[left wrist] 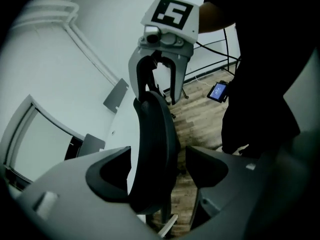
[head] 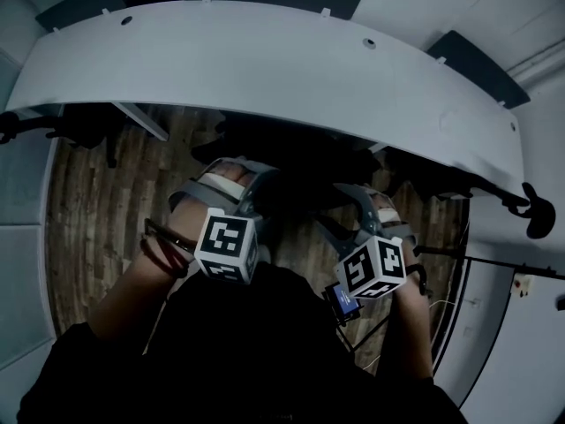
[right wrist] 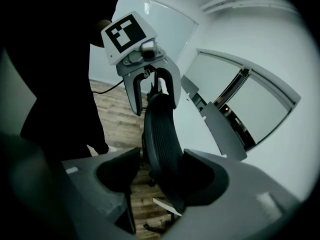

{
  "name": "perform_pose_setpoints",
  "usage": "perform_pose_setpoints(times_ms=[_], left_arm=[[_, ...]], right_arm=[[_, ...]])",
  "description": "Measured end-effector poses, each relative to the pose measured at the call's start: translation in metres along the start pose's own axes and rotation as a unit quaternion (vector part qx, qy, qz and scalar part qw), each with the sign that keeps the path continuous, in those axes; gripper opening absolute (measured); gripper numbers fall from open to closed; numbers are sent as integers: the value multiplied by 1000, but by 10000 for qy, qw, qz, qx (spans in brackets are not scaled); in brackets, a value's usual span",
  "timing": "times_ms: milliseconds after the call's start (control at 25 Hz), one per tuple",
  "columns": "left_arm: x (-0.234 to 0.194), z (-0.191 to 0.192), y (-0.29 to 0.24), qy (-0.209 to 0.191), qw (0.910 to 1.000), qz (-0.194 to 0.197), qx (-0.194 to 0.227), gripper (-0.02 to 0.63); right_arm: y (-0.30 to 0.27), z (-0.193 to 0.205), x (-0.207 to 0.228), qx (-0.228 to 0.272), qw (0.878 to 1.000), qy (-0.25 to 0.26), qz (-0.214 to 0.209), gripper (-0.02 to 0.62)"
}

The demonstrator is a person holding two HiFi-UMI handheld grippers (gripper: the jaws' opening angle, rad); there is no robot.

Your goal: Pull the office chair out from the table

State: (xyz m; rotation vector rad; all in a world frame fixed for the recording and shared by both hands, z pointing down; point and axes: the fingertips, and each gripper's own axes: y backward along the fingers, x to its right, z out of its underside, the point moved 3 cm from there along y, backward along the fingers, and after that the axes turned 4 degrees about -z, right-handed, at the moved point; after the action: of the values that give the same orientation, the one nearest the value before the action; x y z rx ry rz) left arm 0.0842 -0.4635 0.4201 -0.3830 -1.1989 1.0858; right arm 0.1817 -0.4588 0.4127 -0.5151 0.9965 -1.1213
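Note:
The black mesh office chair [head: 291, 153] stands tucked under the curved white table [head: 265, 60], mostly in shadow. Both grippers sit over the top edge of its backrest. My left gripper [head: 234, 173] straddles the backrest [left wrist: 152, 134]; its jaws stand wide, the mesh lies near one jaw and there is a clear gap to the other. My right gripper [head: 366, 200] straddles the same backrest [right wrist: 162, 134] further along, its jaws also wide, with a gap on one side. Each gripper view shows the other gripper, the right [left wrist: 156, 96] and the left [right wrist: 154, 106], astride the backrest's far end.
Other dark chairs [head: 477, 64] stand around the table's far side, and black armrests [head: 530, 210] poke out at both ends. A small device with a blue screen [head: 342, 300] hangs by my right arm. Cables run across the wooden floor [head: 97, 210] on the right.

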Motion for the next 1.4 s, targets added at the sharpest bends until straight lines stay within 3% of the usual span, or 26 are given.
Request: perform_pose_setpoints(times_ms=[160, 360, 480, 640, 680, 880, 1120, 1400], left_arm=[[3, 12, -19, -180, 9988, 278, -358, 334], [13, 12, -30, -244, 9981, 348, -446, 345], [8, 10, -35, -336, 9982, 75, -491, 336], [0, 13, -39, -527, 9962, -446, -530, 204], [-1, 13, -39, -569, 9955, -539, -537, 196], [4, 11, -40, -825, 9898, -1053, -487, 158], [10, 8, -40, -844, 9883, -1123, -602, 149], [23, 11, -45, -1042, 9796, -1413, -979, 146]], right_arm=[[-15, 5, -3, -307, 9989, 331, -93, 261], [-26, 5, -5, -527, 9971, 549, -61, 261], [-36, 13, -4, -640, 9950, 748, 153, 241], [-44, 15, 2, -666, 9921, 872, 602, 169], [-45, 15, 2, -682, 9915, 907, 634, 161], [-48, 19, -6, -724, 9917, 990, 396, 155], [-47, 22, -10, -729, 9916, 1017, 335, 156], [-44, 26, -23, -703, 9916, 1067, 195, 166]])
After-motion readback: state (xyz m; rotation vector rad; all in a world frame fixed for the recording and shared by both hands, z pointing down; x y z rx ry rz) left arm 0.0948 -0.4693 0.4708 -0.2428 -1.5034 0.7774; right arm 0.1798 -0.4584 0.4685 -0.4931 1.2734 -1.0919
